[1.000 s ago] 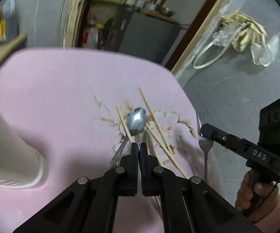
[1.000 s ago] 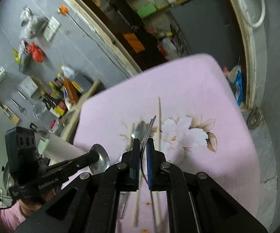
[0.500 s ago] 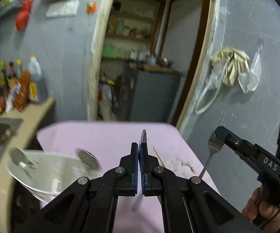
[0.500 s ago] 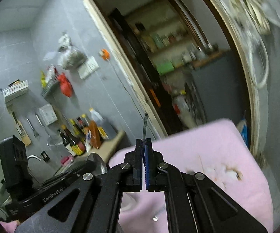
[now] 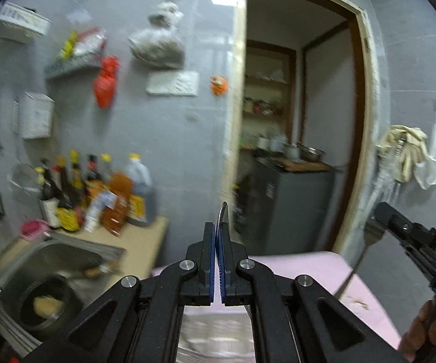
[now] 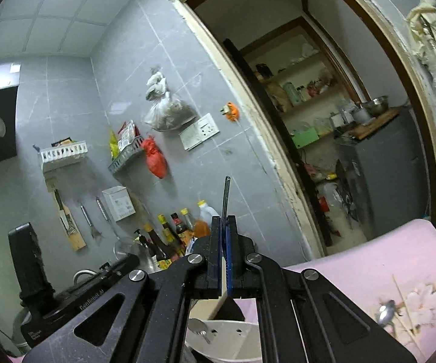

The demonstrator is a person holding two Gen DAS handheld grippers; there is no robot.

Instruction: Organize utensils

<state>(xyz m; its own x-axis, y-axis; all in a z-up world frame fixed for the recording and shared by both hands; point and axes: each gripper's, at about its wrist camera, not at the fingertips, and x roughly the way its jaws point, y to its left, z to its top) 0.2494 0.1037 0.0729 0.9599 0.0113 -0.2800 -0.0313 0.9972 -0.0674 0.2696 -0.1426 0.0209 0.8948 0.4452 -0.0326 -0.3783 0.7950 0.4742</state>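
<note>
My left gripper (image 5: 217,233) is shut on a spoon (image 5: 222,211), whose thin metal edge stands up between the pads. My right gripper (image 6: 223,227) is shut on a fork (image 6: 226,195), held upright. That fork also shows in the left wrist view (image 5: 369,237), hanging tines-up from the right gripper (image 5: 383,211). Both are raised above the pink flowered cloth (image 6: 369,275). A white utensil holder (image 6: 230,335) with a spoon in it sits below my right gripper. Another spoon (image 6: 386,314) and chopsticks (image 6: 401,302) lie on the cloth.
A sink (image 5: 51,260) with a dark pot (image 5: 48,302) is at the left, with sauce bottles (image 5: 97,193) on the counter behind. A doorway (image 5: 293,121) opens to a grey cabinet (image 5: 293,205). Cloths (image 5: 405,151) hang on the right wall.
Both grippers have lifted and tilted up from the cloth, each carrying its utensil. The views now face the wall and doorway instead of the table.
</note>
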